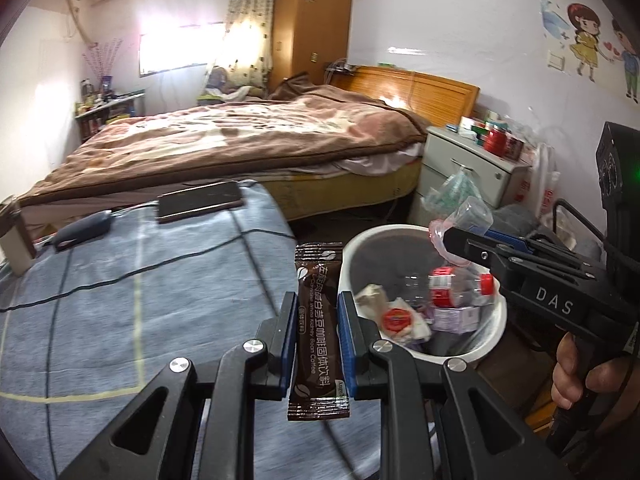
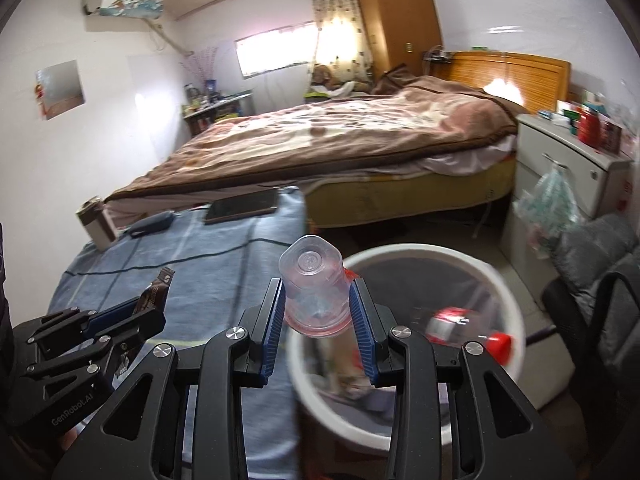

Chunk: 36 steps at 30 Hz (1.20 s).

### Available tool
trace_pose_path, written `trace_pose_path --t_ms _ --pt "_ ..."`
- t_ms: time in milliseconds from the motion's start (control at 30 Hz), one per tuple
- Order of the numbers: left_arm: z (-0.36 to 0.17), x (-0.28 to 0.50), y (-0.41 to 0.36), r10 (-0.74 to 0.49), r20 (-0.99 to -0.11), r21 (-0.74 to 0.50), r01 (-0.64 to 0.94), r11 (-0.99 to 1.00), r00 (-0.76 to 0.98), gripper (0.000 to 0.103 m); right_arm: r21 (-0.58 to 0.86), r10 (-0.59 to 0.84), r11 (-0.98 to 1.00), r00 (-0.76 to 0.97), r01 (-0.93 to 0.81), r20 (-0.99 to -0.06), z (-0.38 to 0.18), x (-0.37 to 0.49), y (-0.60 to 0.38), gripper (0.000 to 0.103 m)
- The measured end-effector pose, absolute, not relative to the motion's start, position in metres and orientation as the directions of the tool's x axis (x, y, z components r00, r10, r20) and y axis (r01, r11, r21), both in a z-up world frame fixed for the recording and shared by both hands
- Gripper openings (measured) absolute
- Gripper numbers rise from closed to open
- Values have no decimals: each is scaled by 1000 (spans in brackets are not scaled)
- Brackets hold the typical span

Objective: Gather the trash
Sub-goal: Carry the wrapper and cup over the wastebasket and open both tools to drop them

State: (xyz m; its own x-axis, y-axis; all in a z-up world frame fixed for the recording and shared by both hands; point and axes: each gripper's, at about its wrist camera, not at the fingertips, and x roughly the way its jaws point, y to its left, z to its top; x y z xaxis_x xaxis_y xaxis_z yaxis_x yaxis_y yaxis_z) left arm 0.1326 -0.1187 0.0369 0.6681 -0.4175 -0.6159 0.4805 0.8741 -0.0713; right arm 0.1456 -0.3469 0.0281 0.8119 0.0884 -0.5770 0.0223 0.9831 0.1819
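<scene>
trash bin [image 1: 496, 322] stands right of the table [image 1: 120, 300], before the bed [image 1: 240, 136].

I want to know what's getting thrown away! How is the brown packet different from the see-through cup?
The brown coffee sachet is flat, dark and printed with white writing; the clear plastic cup is round, see-through and has a reddish rim. The left gripper holds the sachet, the right gripper the cup. Both are gripped near the white trash bin.

"DAS" on right hand-held gripper [image 1: 452, 240]
</scene>
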Motion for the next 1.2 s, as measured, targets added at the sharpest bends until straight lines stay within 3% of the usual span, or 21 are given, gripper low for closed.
trace_pose_path --t_ms 633,1200 --pt "7 135 -210 -452 -682 -68 565 822 575 21 169 -15 971 753 168 -658 -3 144 -422 36" --pt "-12 139 -229 -442 -719 -72 576 815 536 21 150 -31 969 699 197 -714 -23 147 -435 36"
